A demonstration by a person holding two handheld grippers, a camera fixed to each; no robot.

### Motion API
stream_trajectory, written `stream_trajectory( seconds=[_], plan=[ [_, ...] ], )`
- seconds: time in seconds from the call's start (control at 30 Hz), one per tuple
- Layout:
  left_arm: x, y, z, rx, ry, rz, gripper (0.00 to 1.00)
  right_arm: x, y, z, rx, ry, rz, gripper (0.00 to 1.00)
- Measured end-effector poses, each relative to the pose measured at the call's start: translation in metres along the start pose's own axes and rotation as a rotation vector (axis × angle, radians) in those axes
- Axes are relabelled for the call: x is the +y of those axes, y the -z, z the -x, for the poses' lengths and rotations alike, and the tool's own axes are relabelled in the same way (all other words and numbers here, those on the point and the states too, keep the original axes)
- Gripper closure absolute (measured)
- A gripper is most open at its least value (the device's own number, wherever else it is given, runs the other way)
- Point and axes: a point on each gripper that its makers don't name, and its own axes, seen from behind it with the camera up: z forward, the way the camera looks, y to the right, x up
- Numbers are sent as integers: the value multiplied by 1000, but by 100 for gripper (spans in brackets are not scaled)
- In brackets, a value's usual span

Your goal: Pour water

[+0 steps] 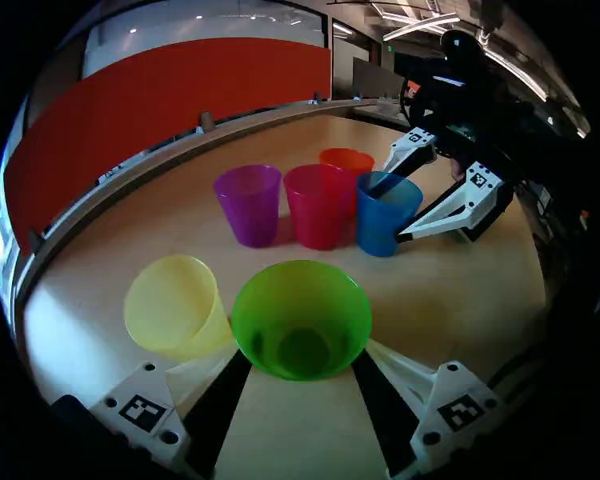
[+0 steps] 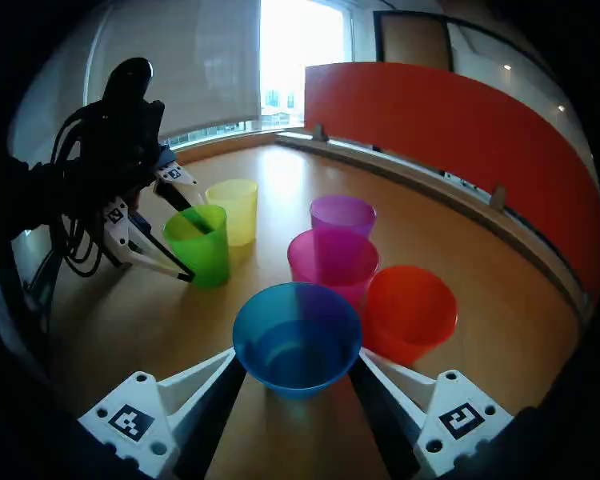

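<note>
While a shallow pool of water shows low inside the blue cup (image 2: pixel 298 340), my right gripper (image 2: pixel 298 364) is clamped on it, 1 finger pressing each side near the base. The cup stands upright on the wooden table (image 1: pixel 460 304), at the right end of a tight cluster as seen in the left gripper view.

- Green cup (image 1: pixel 302 320): held between the 2 fingers of my left gripper (image 1: pixel 302 354), jaws closed against its walls. The right gripper view shows it upright on the table, well apart from the blue cup. I cannot tell whether the dark disc at its bottom is water.
- Yellow cup (image 1: pixel 176 308): just beside the green cup, touching or nearly so, outside my left fingers.
- Orange cup (image 2: pixel 408 312): just beside the blue cup, against my right finger's outer side.
- Magenta cup (image 2: pixel 334 260): directly beyond the blue cup, very close to it.
- Purple cup (image 2: pixel 342 214): next beyond the magenta cup.

6 cups in all, every one upright.

Surroundings: a long red panel (image 1: pixel 164 104) runs along the table's far edge. A bright window (image 2: pixel 300 56) sits past the end of the table. Ceiling strip lights show in the left gripper view.
</note>
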Motion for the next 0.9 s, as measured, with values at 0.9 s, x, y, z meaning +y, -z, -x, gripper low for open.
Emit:
stream_trajectory(
  seconds=[0.9],
  plan=[
    [1,24,-32,112,26,-31,21,-1,19,-16,63,6,21,14]
  ],
)
